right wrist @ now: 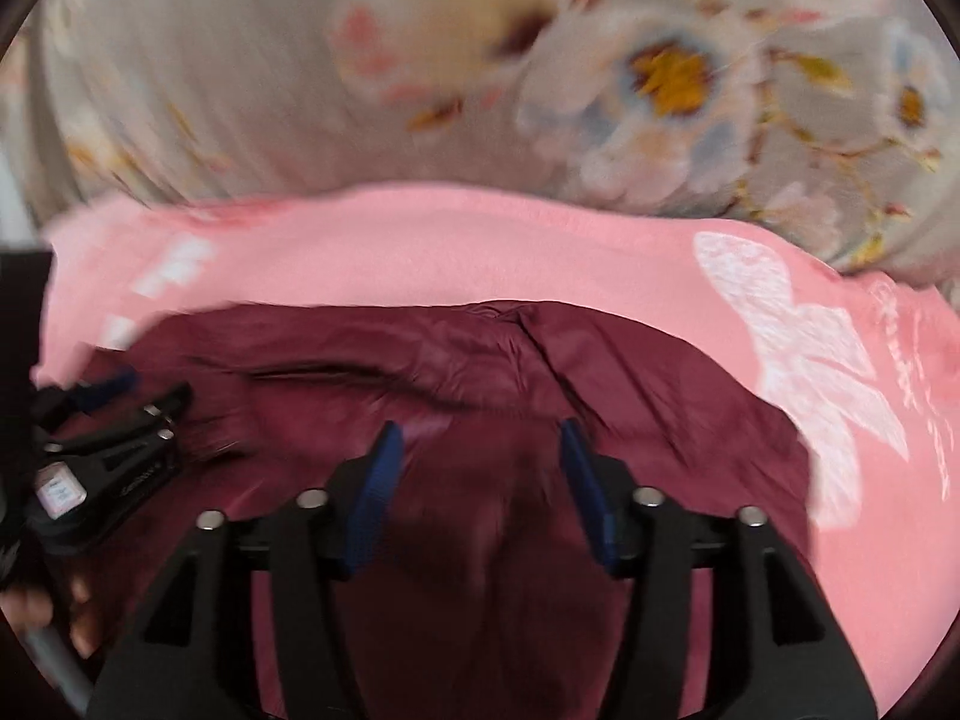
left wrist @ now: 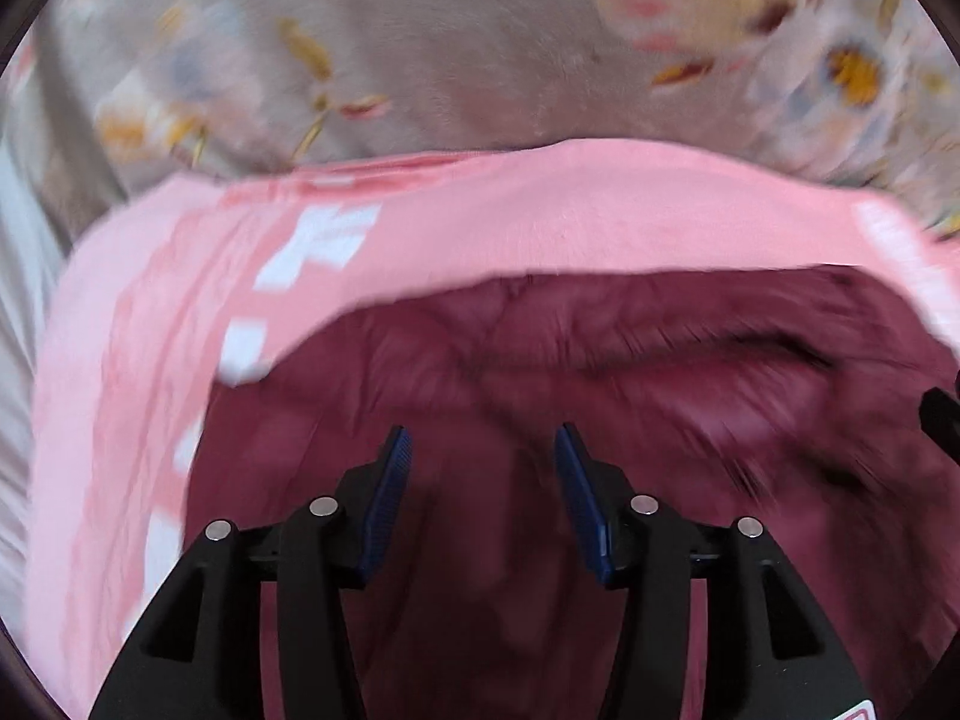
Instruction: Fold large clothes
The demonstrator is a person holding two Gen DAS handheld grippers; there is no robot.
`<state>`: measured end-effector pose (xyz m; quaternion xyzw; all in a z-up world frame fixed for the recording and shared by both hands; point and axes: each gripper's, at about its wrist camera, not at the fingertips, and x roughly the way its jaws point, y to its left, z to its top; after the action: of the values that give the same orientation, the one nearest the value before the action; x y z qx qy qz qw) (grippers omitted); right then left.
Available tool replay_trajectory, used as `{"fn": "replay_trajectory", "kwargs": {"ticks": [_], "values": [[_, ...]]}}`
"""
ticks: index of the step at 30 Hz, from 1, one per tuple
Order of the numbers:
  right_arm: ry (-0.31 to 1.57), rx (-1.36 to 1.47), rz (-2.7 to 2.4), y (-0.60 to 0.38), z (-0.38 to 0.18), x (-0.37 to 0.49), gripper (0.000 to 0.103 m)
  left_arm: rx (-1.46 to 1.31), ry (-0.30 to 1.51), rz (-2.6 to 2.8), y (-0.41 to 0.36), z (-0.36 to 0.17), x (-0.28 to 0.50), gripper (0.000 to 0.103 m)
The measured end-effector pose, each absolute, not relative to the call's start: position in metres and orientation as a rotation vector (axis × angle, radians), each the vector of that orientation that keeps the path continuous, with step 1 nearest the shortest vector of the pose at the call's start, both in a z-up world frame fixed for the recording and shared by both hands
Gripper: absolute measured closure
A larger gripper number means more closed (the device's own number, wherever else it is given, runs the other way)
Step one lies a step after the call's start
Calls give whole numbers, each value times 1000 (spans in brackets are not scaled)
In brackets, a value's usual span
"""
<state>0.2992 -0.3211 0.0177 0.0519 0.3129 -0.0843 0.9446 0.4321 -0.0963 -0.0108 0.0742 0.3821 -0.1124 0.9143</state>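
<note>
A dark maroon garment point(left wrist: 600, 372) lies spread on a pink cloth with white print point(left wrist: 540, 204). My left gripper point(left wrist: 483, 438) hovers over the maroon fabric, open, with nothing between its blue pads. The right wrist view shows the same maroon garment point(right wrist: 630, 372) on the pink cloth point(right wrist: 480, 246). My right gripper point(right wrist: 480, 432) is open above it and holds nothing. The left gripper point(right wrist: 153, 387) appears at that view's left edge, low over the garment. Both views are blurred.
A grey bedsheet with a flower print point(left wrist: 420, 48) lies beyond the pink cloth, and it also fills the top of the right wrist view as the flowered sheet point(right wrist: 660, 72). A hand point(right wrist: 36, 612) shows at the lower left. A dark part of the right gripper point(left wrist: 939, 414) pokes in at the right edge.
</note>
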Motion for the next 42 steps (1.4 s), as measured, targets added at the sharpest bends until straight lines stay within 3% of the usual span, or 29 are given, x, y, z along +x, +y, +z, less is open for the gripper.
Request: {"fn": "replay_trajectory", "kwargs": {"ticks": [6, 11, 15, 21, 23, 25, 26, 30, 31, 33, 42], "values": [[600, 153, -217, -330, 35, 124, 26, 36, 832, -323, 5, -4, 319, 39], [678, 278, -295, -350, -4, -5, 25, -68, 953, -318, 90, -41, 234, 35], [707, 376, -320, -357, -37, -64, 25, -136, 989, -266, 132, -67, 194, 35], [695, 527, -322, -360, -69, -80, 25, -247, 977, -254, 151, -91, 162, 35], [692, 571, -330, -359, -75, -78, 30, -264, 968, -243, 149, -90, 158, 38], [683, 567, -350, -354, -75, -76, 44, -279, 969, -242, 146, -89, 156, 48], [685, 574, -335, -352, -75, -74, 47, -282, 973, -242, 144, -89, 154, 58], [690, 592, -287, -342, -73, -71, 81, -235, 967, -237, 136, -83, 148, 95], [682, 591, -285, -340, -71, -73, 91, -233, 964, -241, 137, -80, 147, 97], [642, 601, -257, -337, -61, -81, 97, -236, 928, -254, 138, -67, 137, 100], [389, 501, -205, -313, 19, -178, 100, -282, 784, -367, 181, 13, 50, 101]]}}
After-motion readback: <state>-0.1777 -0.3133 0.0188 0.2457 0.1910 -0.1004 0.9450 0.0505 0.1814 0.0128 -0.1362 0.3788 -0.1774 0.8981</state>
